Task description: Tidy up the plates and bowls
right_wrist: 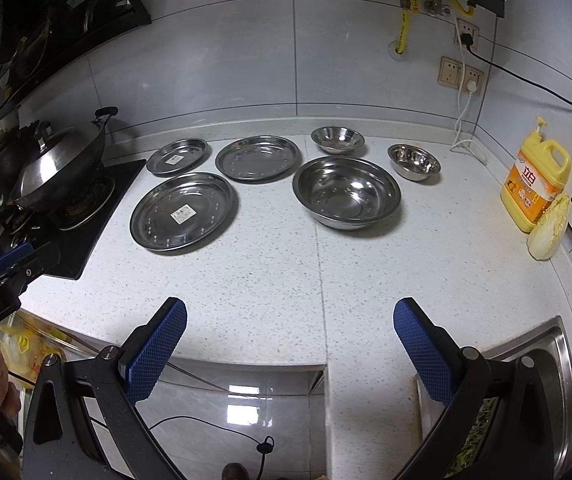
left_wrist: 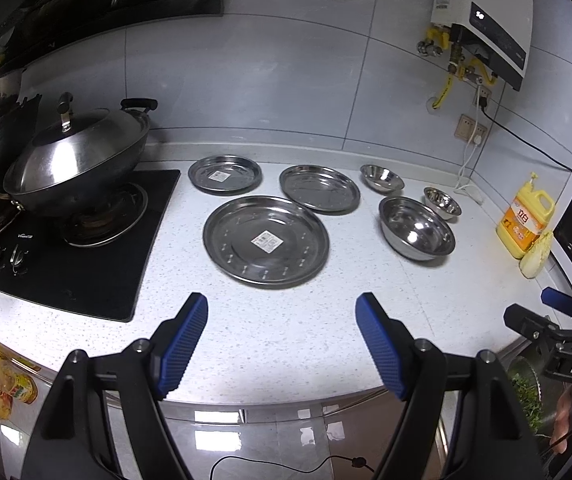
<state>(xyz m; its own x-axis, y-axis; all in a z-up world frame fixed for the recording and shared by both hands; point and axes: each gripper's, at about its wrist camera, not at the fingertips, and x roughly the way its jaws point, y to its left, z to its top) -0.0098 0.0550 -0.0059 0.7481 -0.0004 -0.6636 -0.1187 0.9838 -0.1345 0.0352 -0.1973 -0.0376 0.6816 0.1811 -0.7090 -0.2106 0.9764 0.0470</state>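
Note:
Three steel plates lie on the white counter: a large plate [left_wrist: 266,242] [right_wrist: 184,212] in front, a medium plate [left_wrist: 319,188] [right_wrist: 258,158] behind it, and a small plate [left_wrist: 225,174] [right_wrist: 178,156] at the back left. To their right sit a large bowl [left_wrist: 417,228] [right_wrist: 346,193] and two small bowls [left_wrist: 381,178] [left_wrist: 442,202] [right_wrist: 337,140] [right_wrist: 413,162]. My left gripper [left_wrist: 282,308] hovers open near the counter's front edge, short of the large plate. My right gripper [right_wrist: 289,314] is open too, well short of the large bowl. Both hold nothing.
A lidded wok [left_wrist: 76,164] sits on the black hob [left_wrist: 66,276] at left. A yellow detergent bottle [right_wrist: 535,184] and a cabbage piece [right_wrist: 549,232] stand at the right, by wall sockets [right_wrist: 461,74] and cables. A steel sink [right_wrist: 541,360] lies at front right.

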